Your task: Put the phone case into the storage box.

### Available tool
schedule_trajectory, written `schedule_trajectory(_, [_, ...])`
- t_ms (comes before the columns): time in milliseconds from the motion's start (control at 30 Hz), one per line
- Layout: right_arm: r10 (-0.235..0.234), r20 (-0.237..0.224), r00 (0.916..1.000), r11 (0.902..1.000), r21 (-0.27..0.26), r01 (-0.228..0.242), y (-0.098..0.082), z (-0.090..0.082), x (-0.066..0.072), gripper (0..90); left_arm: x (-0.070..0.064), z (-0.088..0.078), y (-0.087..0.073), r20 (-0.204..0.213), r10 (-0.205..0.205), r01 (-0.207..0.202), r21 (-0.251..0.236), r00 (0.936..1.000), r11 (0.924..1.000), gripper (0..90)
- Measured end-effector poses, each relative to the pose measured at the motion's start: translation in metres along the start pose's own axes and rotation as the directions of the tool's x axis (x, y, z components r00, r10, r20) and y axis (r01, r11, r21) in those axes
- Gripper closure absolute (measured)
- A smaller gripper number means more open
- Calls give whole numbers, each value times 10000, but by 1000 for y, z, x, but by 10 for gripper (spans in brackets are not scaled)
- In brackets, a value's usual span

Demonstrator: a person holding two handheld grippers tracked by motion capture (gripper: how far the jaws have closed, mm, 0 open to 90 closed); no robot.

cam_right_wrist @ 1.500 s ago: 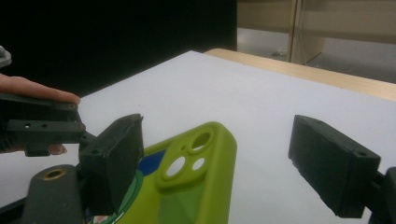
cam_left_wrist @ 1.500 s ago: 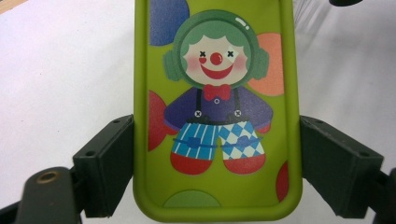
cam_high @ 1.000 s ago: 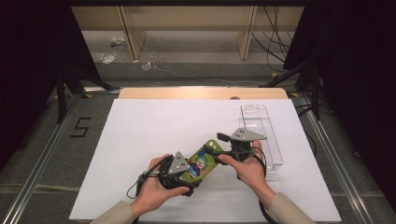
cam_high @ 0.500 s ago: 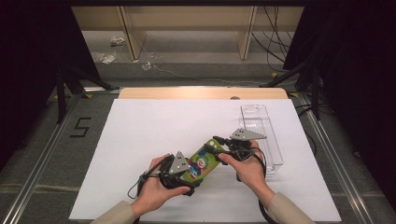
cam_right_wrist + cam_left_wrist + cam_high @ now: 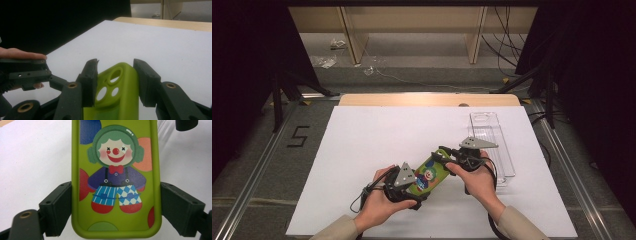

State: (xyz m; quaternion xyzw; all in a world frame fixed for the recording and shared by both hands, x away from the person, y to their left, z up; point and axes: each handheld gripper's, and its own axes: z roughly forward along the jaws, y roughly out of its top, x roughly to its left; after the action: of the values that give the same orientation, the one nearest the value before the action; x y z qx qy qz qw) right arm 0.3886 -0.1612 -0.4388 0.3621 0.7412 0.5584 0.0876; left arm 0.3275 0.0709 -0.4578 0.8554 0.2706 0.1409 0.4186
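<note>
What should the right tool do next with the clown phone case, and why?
Probably finish closing on the case. The left tool already clamps its lower end, and the right tool has just been closing around the camera-hole end, one jaw touching, the other a little apart.

Even overhead light falls on the white rectangular table sheet (image 5: 377, 150), which reads bright but not blown out, while both sides of the high view sink into near-black. Shadows under the hands are soft and short. The left gripper view is sharp on the glossy lime-green clown-printed phone case (image 5: 115, 180), with a small glint on the clown's hair; its lower corners blur. In the right gripper view the near black jaws are slightly soft and the upper left is dark.
</note>
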Motion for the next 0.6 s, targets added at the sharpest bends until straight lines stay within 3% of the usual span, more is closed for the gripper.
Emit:
schedule_trajectory(67, [57, -35, 10000, 9999, -111, -58, 1, 0, 1, 600, 0, 1, 0, 6, -21, 21, 36, 10000, 10000, 161])
schedule_trajectory(133, [407, -331, 9986, 9986, -311, -417, 4, -3, 0, 659, 0, 2, -1, -26, 5, -5, 51, 10000, 10000, 162])
schedule_trajectory(367, [556, -551, 9969, 9978, -340, -575, 4, -4, -1, 697, 0, 3, -1, -11, 56, -55, 191, 10000, 9998, 162])
schedule_trajectory(600, [301, -561, 9980, 9985, -431, -326, 7, -5, 3, 718, 0, 5, 0, -35, 122, -121, 266, 9999, 9996, 163])
